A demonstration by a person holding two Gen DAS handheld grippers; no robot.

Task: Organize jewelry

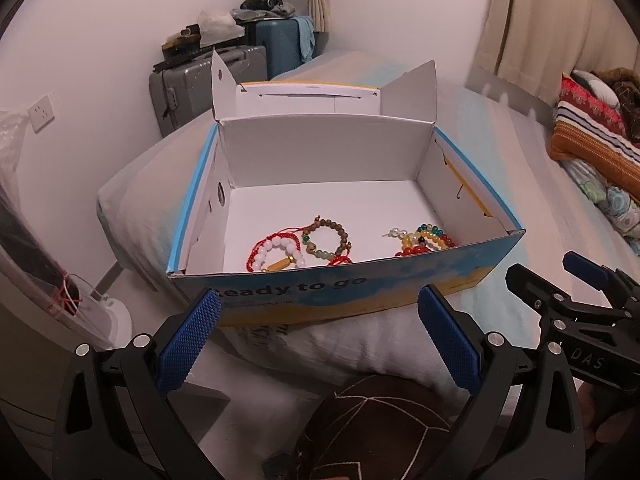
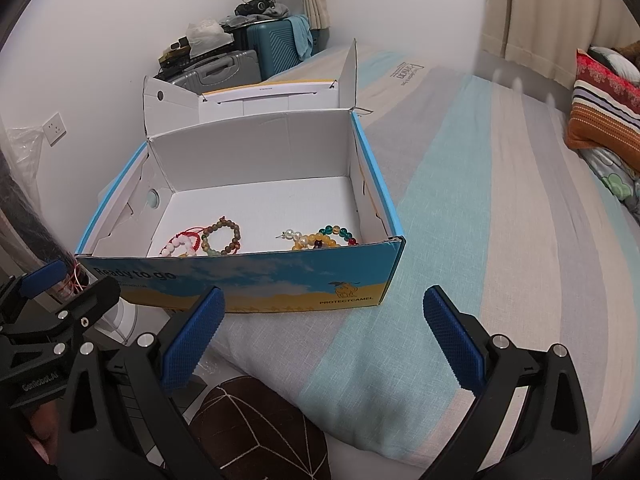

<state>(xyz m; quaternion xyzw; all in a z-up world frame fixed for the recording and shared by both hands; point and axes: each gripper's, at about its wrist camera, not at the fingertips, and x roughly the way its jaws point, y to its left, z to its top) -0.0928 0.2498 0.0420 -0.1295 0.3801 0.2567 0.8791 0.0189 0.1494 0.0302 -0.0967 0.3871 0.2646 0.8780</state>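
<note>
The box (image 1: 400, 280) front wall hides part of our bracelets (image 1: 304, 246); we count about five. Both grippers' fingers (image 1: 188, 344) (image 2: 454, 344) gape apart, empty.

An open blue and yellow cardboard box (image 1: 340, 296) with white insides is sitting on a pale striped bed (image 1: 520, 184). Colourful bead bracelets (image 1: 320, 246) are lying inside it near the front wall. The left gripper (image 1: 320, 340) with blue pads is hanging wide open and empty just in front of the box.

Bracelets (image 1: 298, 246) lie in the box (image 1: 320, 152) on the bed (image 2: 500, 200) — suitcases (image 1: 192, 80) behind.
</note>
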